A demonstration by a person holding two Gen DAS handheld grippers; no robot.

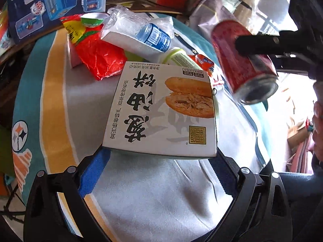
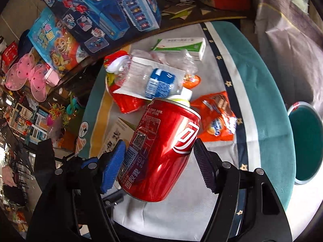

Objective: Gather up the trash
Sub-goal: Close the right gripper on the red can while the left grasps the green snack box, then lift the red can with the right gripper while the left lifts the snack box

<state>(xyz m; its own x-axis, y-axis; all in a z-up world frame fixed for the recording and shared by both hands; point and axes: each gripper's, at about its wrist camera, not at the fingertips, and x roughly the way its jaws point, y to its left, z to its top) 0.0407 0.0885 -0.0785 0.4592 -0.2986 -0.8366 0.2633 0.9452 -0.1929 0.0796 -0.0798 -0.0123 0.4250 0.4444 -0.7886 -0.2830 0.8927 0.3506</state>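
Right hand-held gripper point(image 2: 159, 161): clamped on a red soda can point(image 2: 161, 151), glossy aluminium, cylindrical, tilted, held clear above the tabletop point(image 2: 222, 191); the blue ribbed pad point(image 2: 113, 167) presses one side, the black ribbed pad the other

Left hand-held gripper point(image 1: 159, 169): fingers spread wide around the near end of a flat white cardboard box point(image 1: 161, 109) printed with a sandwich picture; whether the pads press it I cannot tell

Tabletop covered in soft cloth, pale centre with yellow and teal bands

Remaining trash heaped toward the far edge: crinkled red foil bag point(image 1: 97, 60), crushed clear plastic bottle point(image 2: 155, 80) with blue label, orange snack wrapper point(image 2: 218, 119), small white-and-green carton point(image 2: 181, 47)

Round teal-lined bin point(image 2: 304, 143) off the tabletop's right edge
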